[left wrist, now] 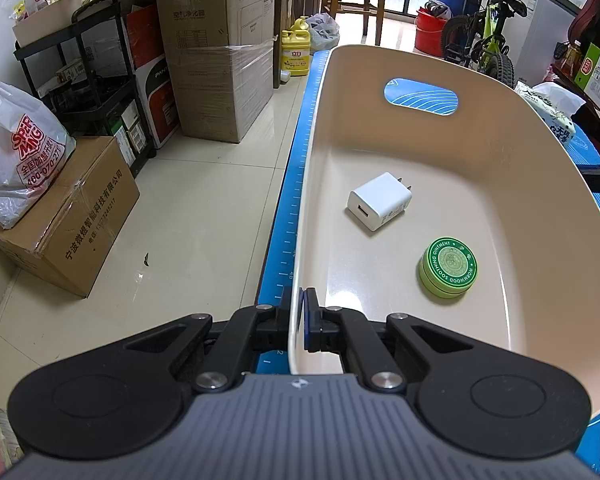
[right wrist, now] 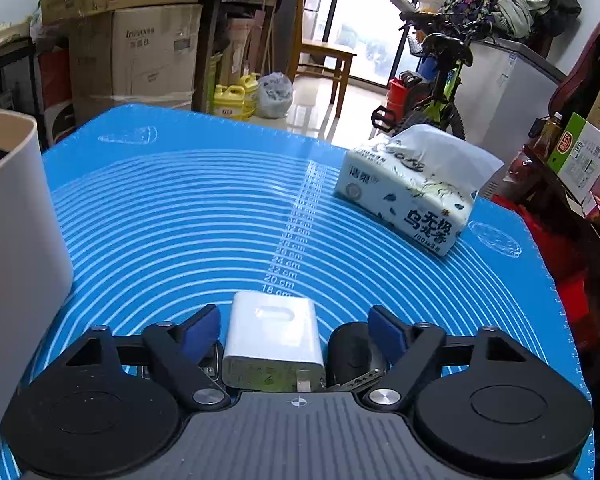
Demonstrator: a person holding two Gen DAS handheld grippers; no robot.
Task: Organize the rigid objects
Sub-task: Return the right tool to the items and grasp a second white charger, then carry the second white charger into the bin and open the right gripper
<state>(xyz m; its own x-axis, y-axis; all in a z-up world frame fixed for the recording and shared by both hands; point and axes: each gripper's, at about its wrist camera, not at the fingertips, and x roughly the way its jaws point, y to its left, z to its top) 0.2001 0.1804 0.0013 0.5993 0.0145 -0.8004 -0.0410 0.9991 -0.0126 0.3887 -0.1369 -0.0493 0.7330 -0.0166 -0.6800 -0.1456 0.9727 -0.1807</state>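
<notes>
A: What is the left hand-held gripper point(left wrist: 302, 322) doing?
B: It is pinching the bin point(left wrist: 480, 128) by its near rim. A white charger point(left wrist: 380, 202) and a green tin point(left wrist: 449, 269) are lying inside.
A: And the right hand-held gripper point(right wrist: 296, 330)?
B: It is standing wide open around another white charger point(right wrist: 274, 338), not squeezing it, near the worktop's point(right wrist: 160, 220) front edge.
</notes>
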